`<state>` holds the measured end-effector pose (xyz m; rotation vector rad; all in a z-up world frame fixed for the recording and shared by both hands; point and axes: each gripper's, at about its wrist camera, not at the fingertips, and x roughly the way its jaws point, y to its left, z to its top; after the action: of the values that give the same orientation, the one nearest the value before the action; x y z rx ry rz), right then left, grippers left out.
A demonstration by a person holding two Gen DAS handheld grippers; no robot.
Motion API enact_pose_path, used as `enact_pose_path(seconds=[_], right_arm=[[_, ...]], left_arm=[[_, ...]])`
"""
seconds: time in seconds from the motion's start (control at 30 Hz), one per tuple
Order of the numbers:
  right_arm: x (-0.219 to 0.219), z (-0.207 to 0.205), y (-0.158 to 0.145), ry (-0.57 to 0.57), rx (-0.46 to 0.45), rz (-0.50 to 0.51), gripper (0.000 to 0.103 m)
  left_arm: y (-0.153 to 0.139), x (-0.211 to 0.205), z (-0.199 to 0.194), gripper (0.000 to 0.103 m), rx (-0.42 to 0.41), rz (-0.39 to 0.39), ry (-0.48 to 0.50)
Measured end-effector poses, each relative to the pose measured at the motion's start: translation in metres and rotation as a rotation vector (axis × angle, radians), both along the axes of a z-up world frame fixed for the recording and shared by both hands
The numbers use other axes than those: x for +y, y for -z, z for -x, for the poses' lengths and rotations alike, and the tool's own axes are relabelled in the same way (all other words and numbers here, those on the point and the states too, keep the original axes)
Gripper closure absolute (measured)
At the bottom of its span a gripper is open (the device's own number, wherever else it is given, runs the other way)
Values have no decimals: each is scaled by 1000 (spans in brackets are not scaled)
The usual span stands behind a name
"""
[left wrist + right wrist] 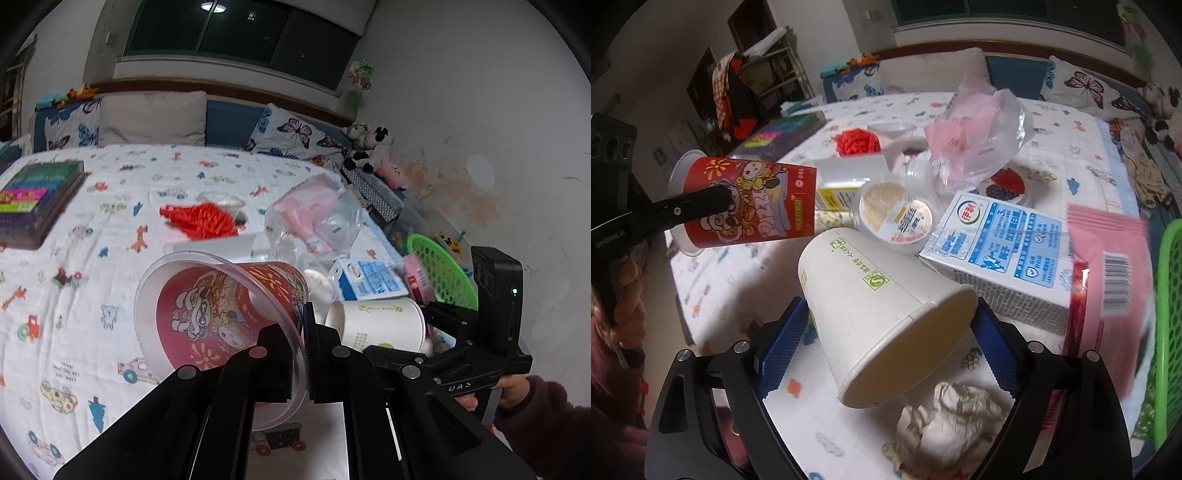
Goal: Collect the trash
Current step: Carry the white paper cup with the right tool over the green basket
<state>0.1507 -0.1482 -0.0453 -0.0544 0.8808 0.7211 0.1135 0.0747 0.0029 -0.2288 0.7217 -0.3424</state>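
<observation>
My left gripper (pixel 301 354) is shut on the clear rim of a red cartoon-print plastic cup (pixel 221 317) and holds it tipped above the bed; the cup also shows at the left in the right wrist view (pixel 750 203). My right gripper (pixel 890 332) is shut on a white paper cup (pixel 882 317), pads on both sides, held on its side above the bed; it also shows in the left wrist view (pixel 380 321). A crumpled tissue (pixel 953 424) lies below it.
On the bed lie a blue-white milk carton (pixel 1001 247), a round lidded tub (pixel 897 218), a clear bag with pink contents (pixel 975 136), a pink packet (pixel 1108 280), red yarn (pixel 201 219) and books (pixel 33 203). A green basket (pixel 443 273) stands at the right.
</observation>
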Motion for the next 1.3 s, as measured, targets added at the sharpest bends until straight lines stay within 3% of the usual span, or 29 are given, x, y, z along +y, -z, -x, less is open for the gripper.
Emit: enact_pose_path(seconds=[0.23,0.4,0.67,1.03,1.3], right_arm=[[-13,7,-24,35,-41,-70,16],[-23,11,-35,106,-95,-3,15],[-74,9,-48,238,-128,12,16],[-207,-3,-36,612,-97,91,15],[-273,-7,-2,750,-12,139,15]], left_arm=[[-24,-9,-5,97,-52,-10,24],[-38,-24,-12,97,-83,-17,62],[-52,-62,-30,97,-101,-2,153],[-62,-172,-73,97,-83,21,373],[-47,-266,-102,97,-24,-18,511]])
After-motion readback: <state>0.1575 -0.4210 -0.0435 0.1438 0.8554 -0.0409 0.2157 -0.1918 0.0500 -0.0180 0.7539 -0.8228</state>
